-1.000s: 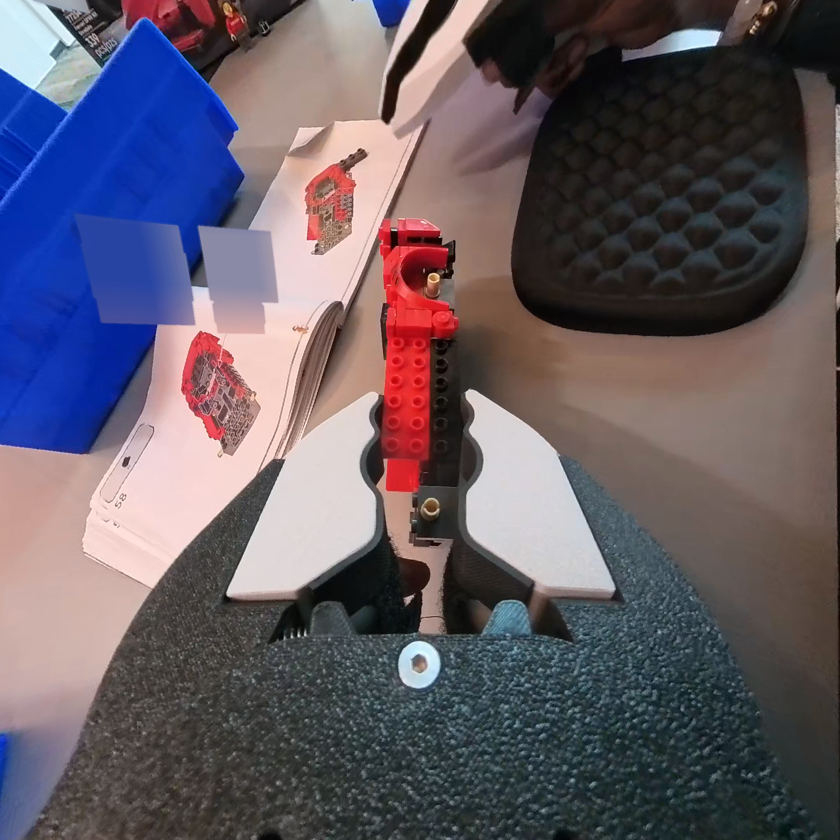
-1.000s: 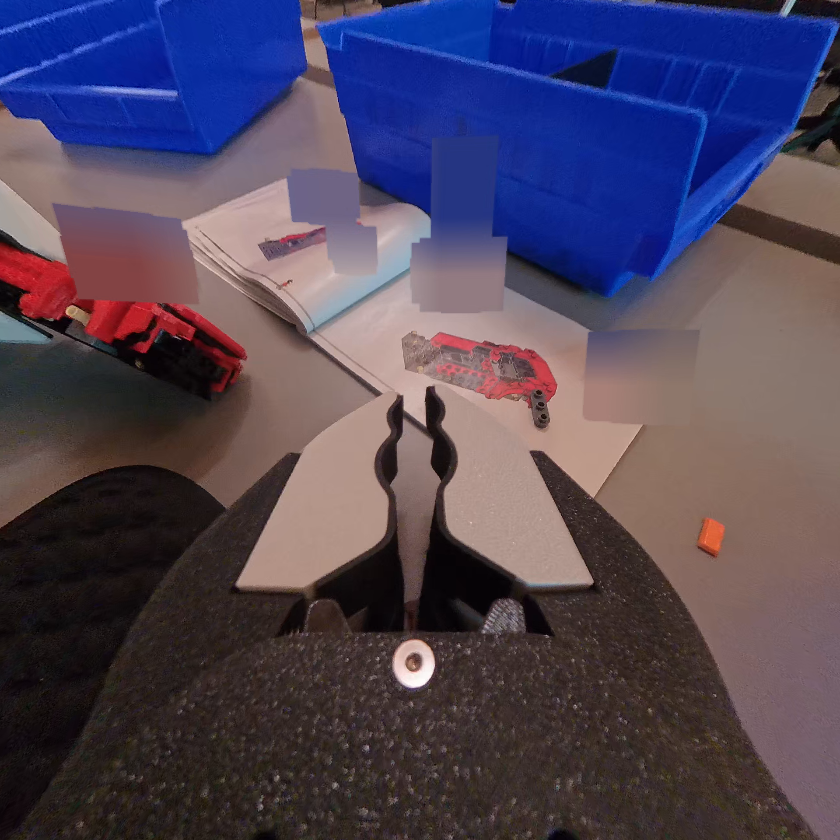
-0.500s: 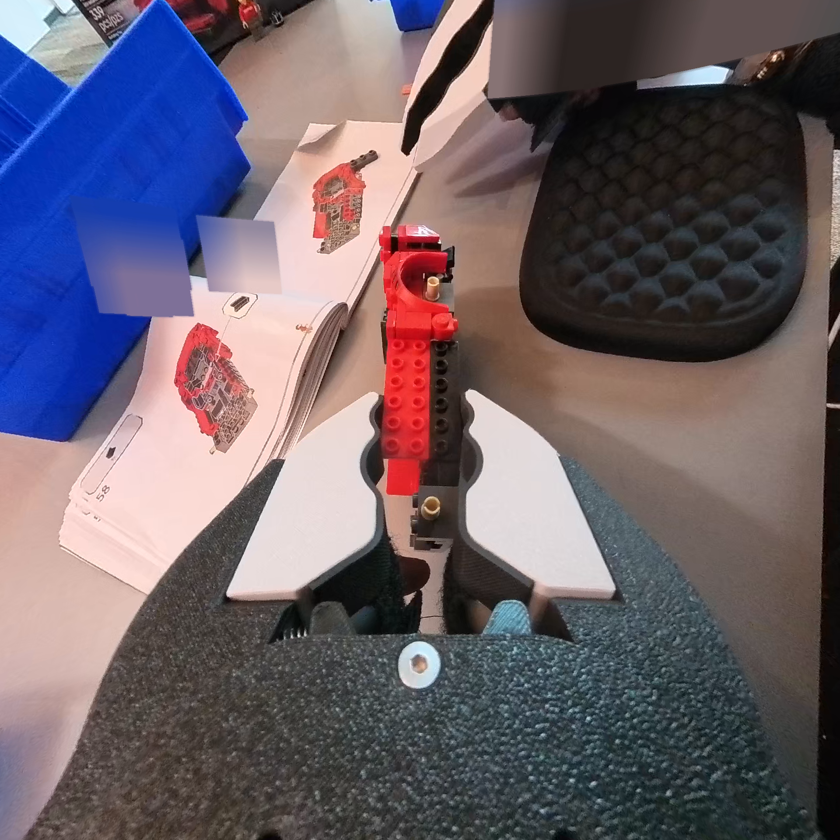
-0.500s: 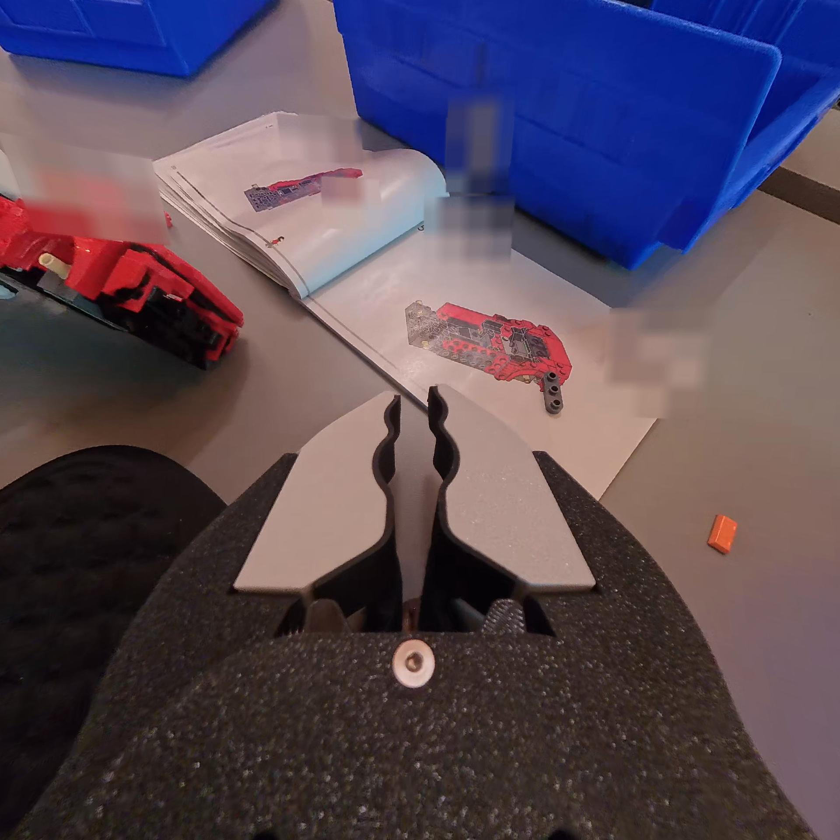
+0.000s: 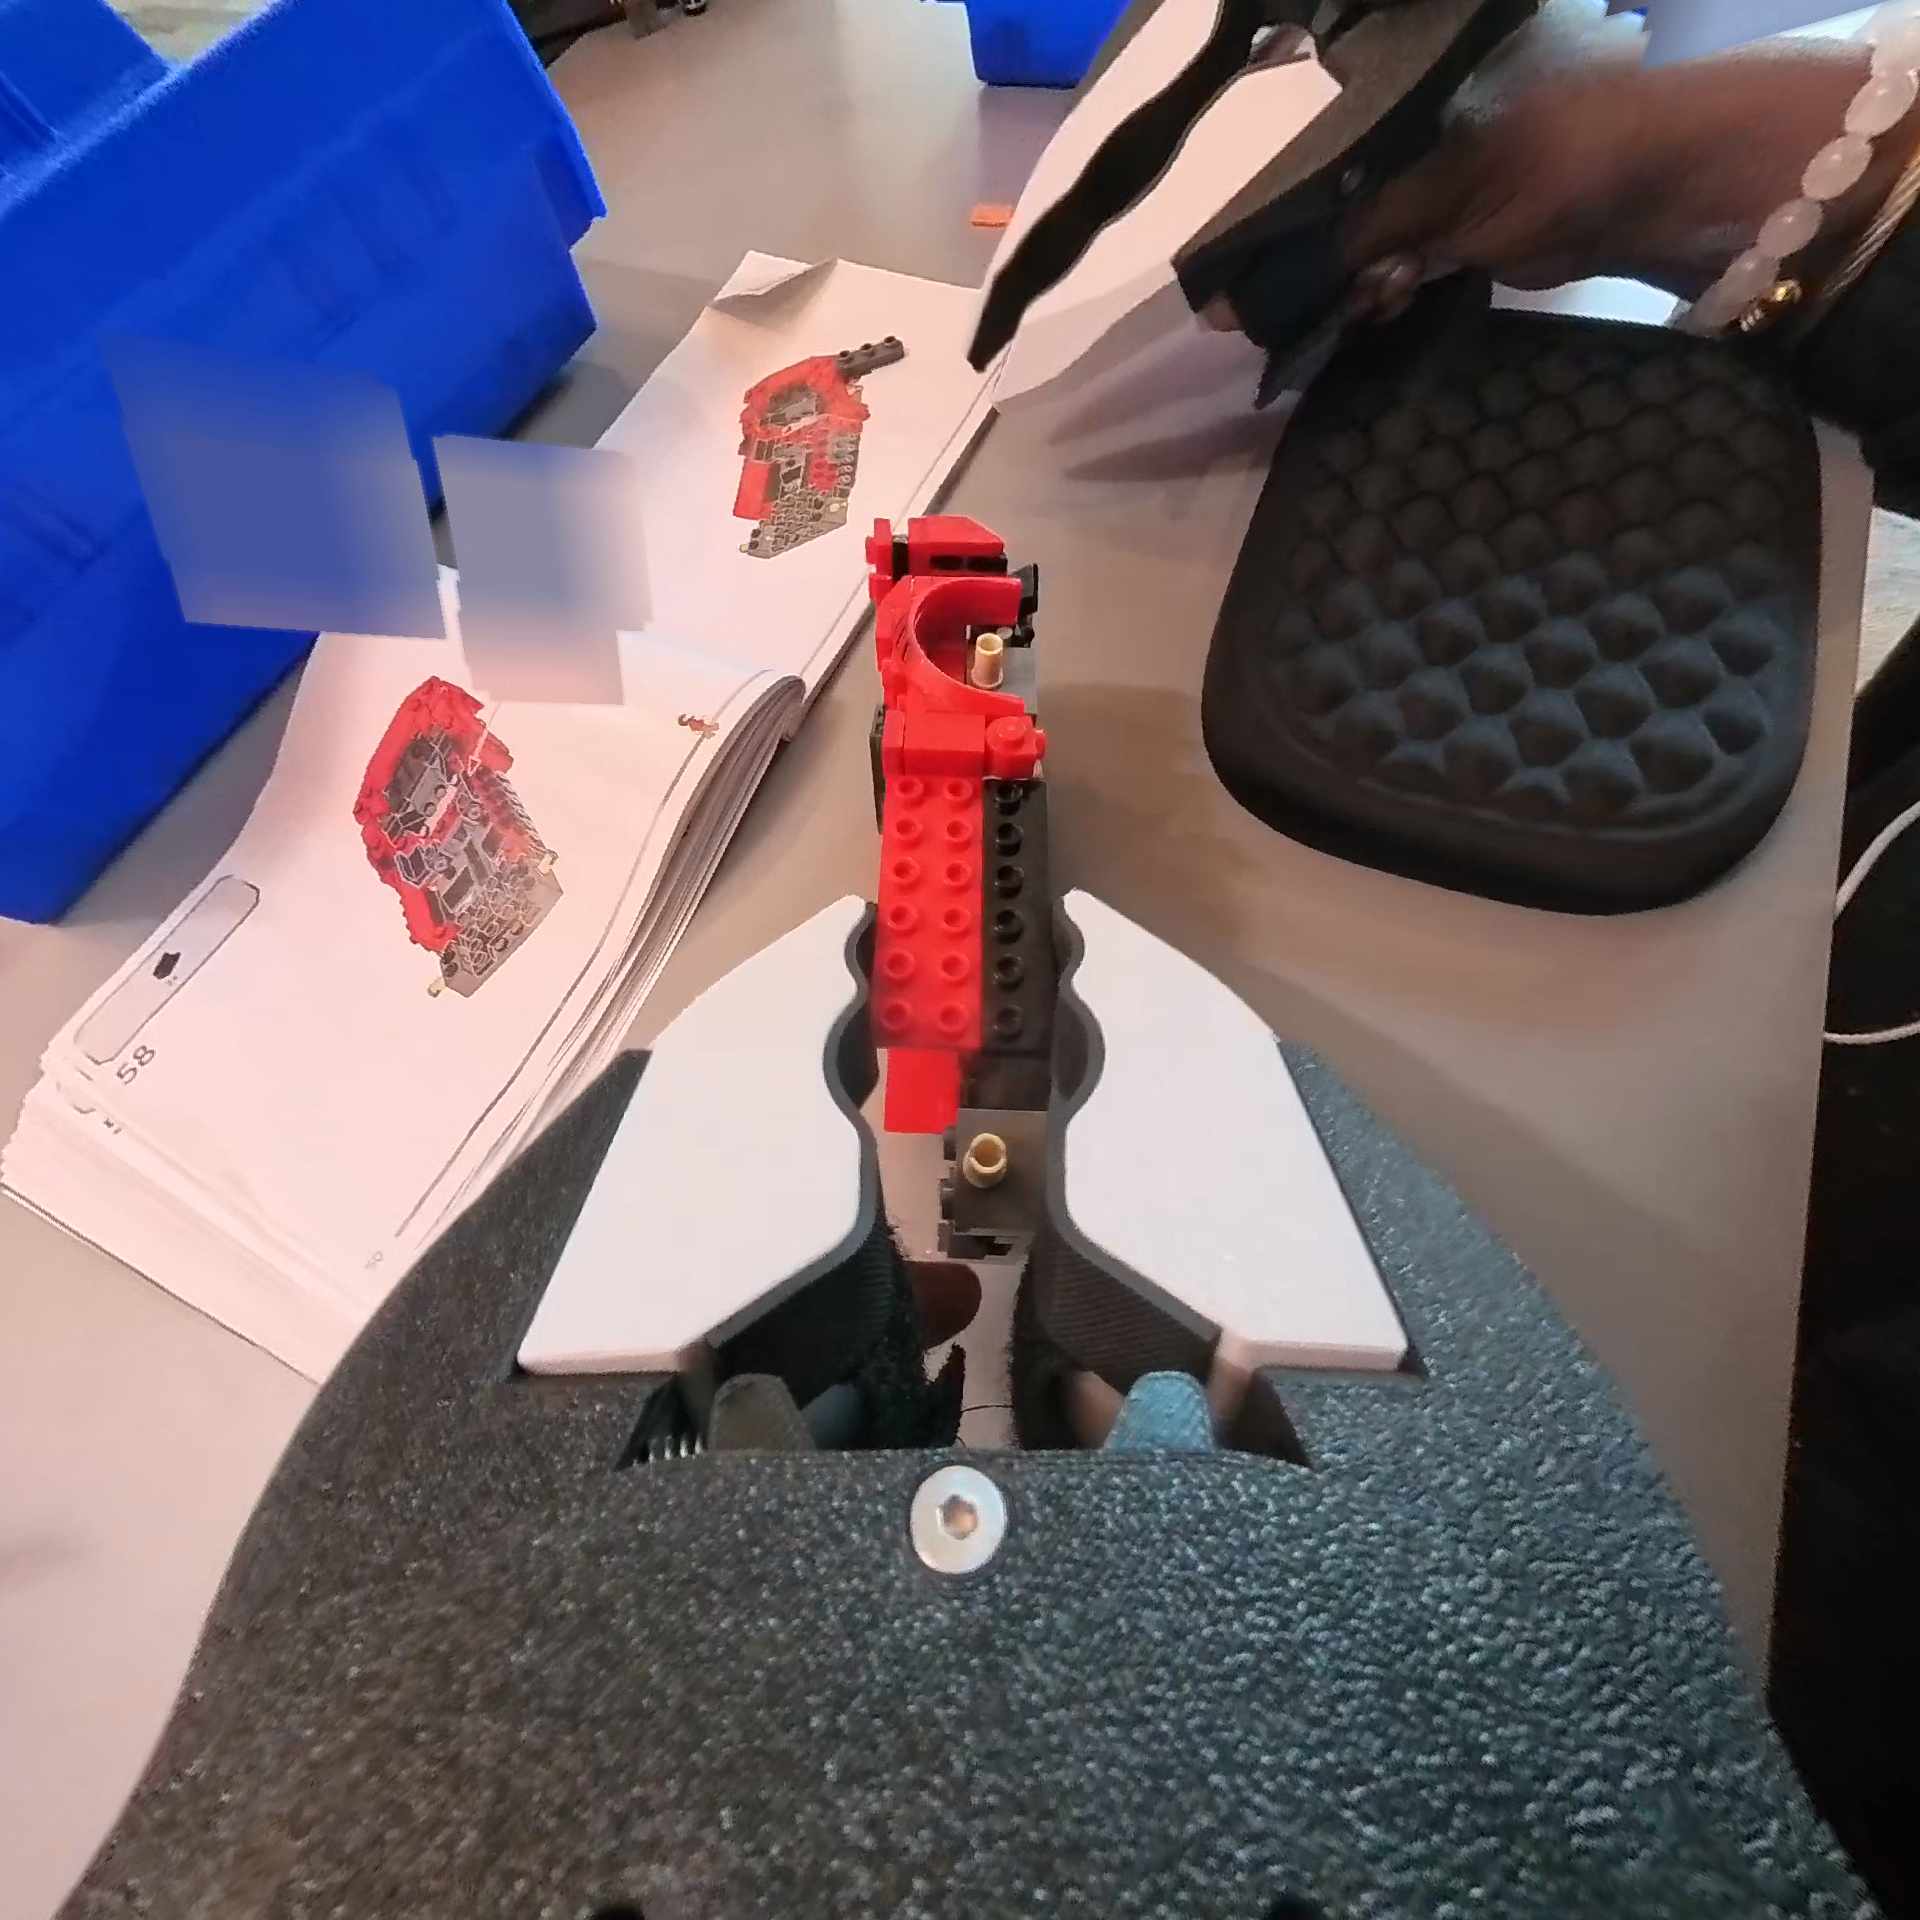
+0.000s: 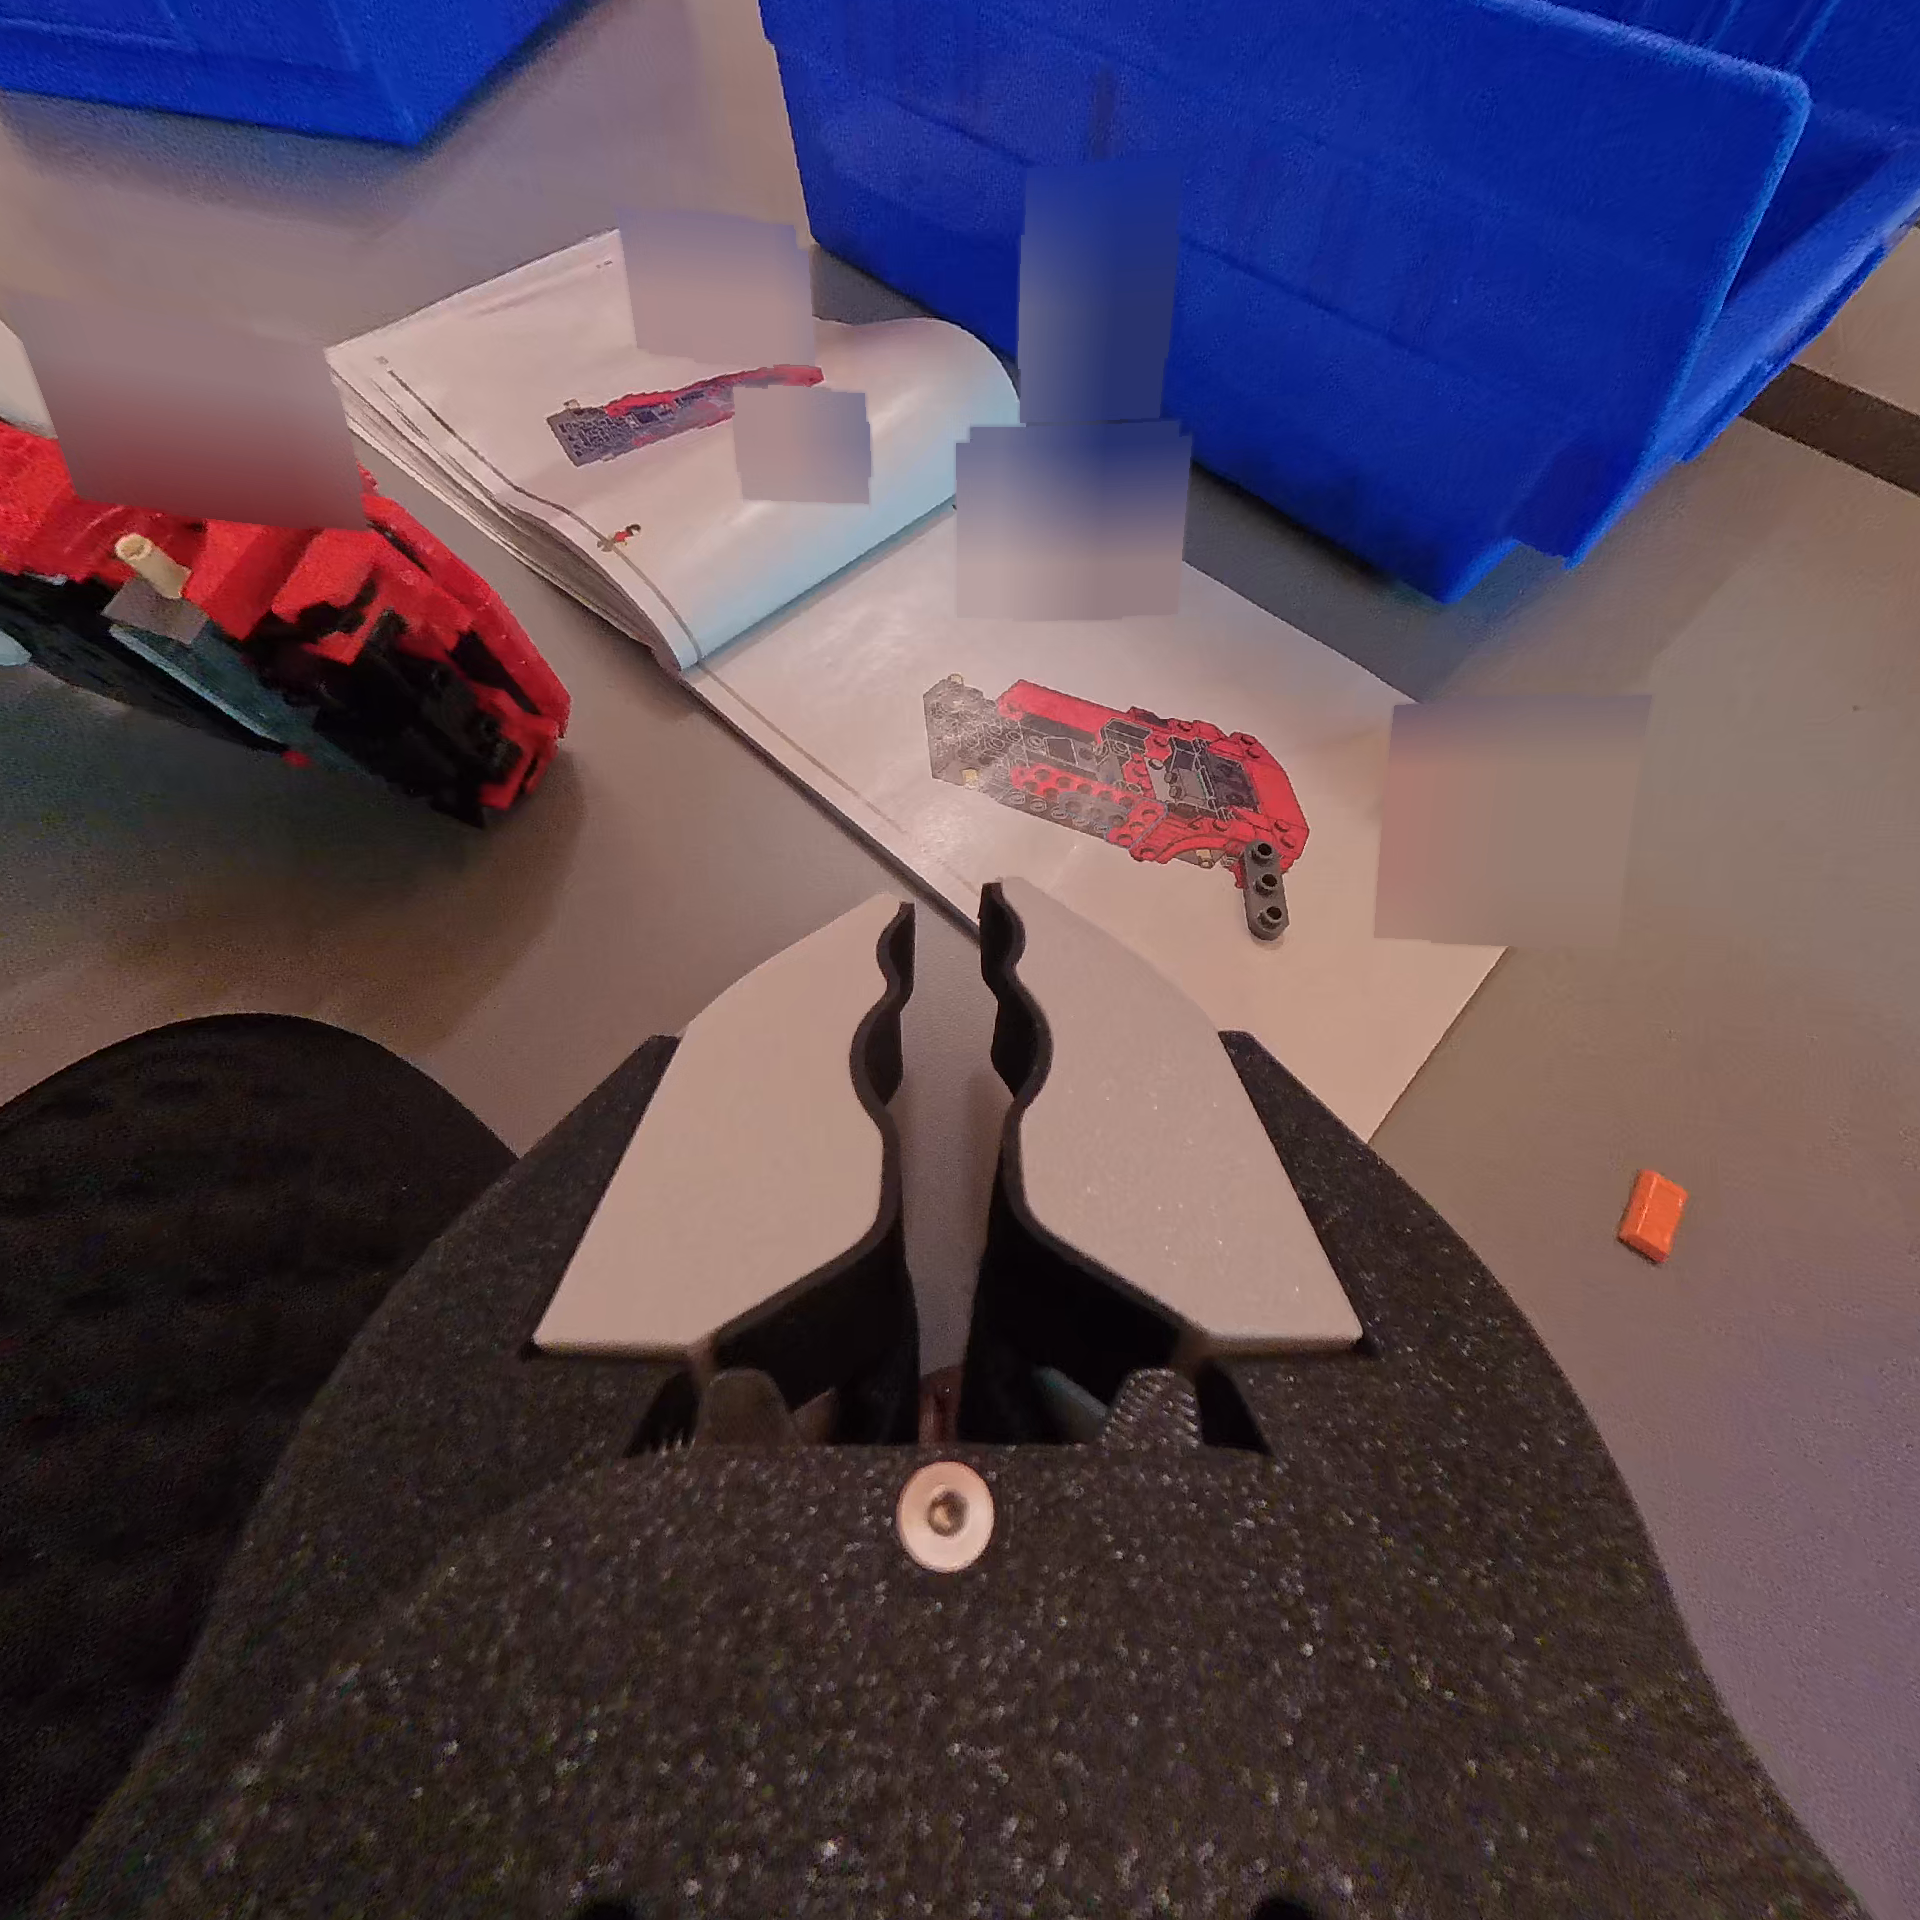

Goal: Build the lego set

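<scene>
My left gripper [image 5: 961, 914] is shut on a red and black lego model [image 5: 951, 831] and holds it edge-up above the grey table. The model also shows at the left of the right wrist view [image 6: 312, 623]. My right gripper [image 6: 948, 906] is shut with only a thin gap between the fingers, and holds nothing. It hovers over the edge of the open instruction booklet [image 6: 831, 582]. A small dark grey beam with three holes [image 6: 1262, 888] lies on the booklet's page, ahead and to the right of it. The right gripper [image 5: 1049, 301] also shows at the top of the left wrist view, held by a hand.
Blue bins [image 6: 1351, 312] stand behind the booklet, one also at the left of the left wrist view [image 5: 260, 260]. A black quilted pad [image 5: 1507, 623] lies at the right. A small orange tile [image 6: 1652, 1214] lies on the table right of the booklet. One gripper's finger ends stand about 15 centimetres off the other's. My right gripper is the nearer one to the small orange tile [image 6: 1652, 1214]: about 15 centimetres, against 30 centimetres. It is also in sight in the left wrist view [image 5: 991, 215].
My right gripper has moved forward and lower towards the booklet page and the grey beam. My left gripper keeps its hold on the model and has barely shifted.
</scene>
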Tool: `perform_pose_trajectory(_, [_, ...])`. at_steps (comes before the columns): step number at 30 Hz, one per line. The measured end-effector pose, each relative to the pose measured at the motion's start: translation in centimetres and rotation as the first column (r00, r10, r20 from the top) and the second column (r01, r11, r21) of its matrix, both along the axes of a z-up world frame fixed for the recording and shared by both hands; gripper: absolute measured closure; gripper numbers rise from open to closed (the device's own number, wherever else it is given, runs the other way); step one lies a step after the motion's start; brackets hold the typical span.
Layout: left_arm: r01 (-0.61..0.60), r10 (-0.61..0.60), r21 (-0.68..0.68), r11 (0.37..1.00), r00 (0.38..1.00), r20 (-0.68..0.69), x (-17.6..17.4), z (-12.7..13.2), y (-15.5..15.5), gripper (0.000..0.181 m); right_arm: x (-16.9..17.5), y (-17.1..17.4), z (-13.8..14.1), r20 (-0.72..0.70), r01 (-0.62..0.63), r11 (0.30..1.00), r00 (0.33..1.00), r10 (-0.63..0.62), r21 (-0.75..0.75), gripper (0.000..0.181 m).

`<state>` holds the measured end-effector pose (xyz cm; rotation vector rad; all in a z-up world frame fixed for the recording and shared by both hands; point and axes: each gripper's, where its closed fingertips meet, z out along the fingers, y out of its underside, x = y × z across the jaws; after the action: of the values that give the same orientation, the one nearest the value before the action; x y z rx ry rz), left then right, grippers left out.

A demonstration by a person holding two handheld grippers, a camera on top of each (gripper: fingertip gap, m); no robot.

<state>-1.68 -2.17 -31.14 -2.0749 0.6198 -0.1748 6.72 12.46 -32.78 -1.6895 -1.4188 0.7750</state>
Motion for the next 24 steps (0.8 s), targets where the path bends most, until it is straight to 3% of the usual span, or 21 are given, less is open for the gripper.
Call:
perform_pose_trajectory(10, [-0.055,0.06,-0.054,0.997,0.993,0.097,-0.2,0.1,0.3,0.151,0.0,-0.1,-0.4,0.024,-0.009,1.0,1.0,0.009,0.004,0.169])
perform_pose_trajectory(14, [-0.045,0.054,-0.068,0.997,0.99,0.13,-0.1,0.1,0.2,0.151,-0.8,-2.0,0.6,-0.034,-0.18,0.984,0.983,0.18,-0.008,0.164])
perform_pose_trajectory(18, [-0.032,0.041,-0.063,0.997,0.989,0.146,-0.1,0.1,0.0,0.151,-3.6,-5.0,4.3,0.075,-0.499,0.863,0.866,0.494,0.074,0.159])
perform_pose_trajectory(21, [-0.031,0.037,-0.05,0.998,0.991,0.13,0.0,0.1,-0.1,0.152,-8.2,-6.2,8.8,0.099,-0.64,0.745,0.767,0.634,0.189,0.165])
perform_pose_trajectory(23, [-0.037,0.042,-0.045,0.998,0.991,0.126,0.0,0.1,-0.1,0.151,-11.6,-8.2,9.6,0.089,-0.74,0.665,0.672,0.735,0.1,0.17])
perform_pose_trajectory(24, [-0.042,0.047,-0.044,0.998,0.991,0.125,-0.1,0.1,0.0,0.152,-13.2,-9.2,8.6,0.114,-0.776,0.63,0.627,0.771,0.008,0.171])
